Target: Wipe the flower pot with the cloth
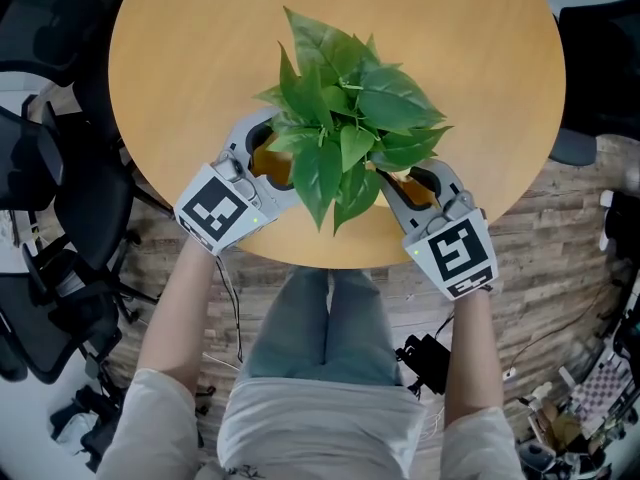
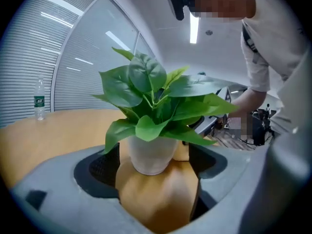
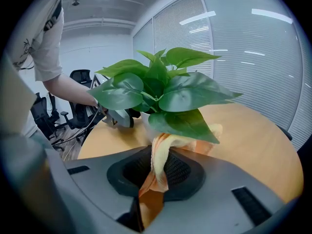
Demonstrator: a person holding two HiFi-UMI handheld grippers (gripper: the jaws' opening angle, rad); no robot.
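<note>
A leafy green plant point(image 1: 345, 118) stands in a white flower pot point(image 2: 152, 152) on the round wooden table point(image 1: 200, 48), near its front edge. In the head view the leaves hide the pot. My left gripper point(image 1: 268, 158) is at the plant's left. In the left gripper view its jaws point(image 2: 153, 165) stand wide on either side of the pot, and the pads do not touch it. My right gripper point(image 1: 420, 183) is at the plant's right, shut on an orange and yellow cloth point(image 3: 168, 143). The cloth runs from the jaws forward under the leaves toward the pot.
A water bottle point(image 2: 39, 100) stands at the far side of the table. Black office chairs point(image 1: 60, 188) are on the floor to the left. Cables and small items lie on the wood floor point(image 1: 560, 368) at the right. The table's front edge is close to my hands.
</note>
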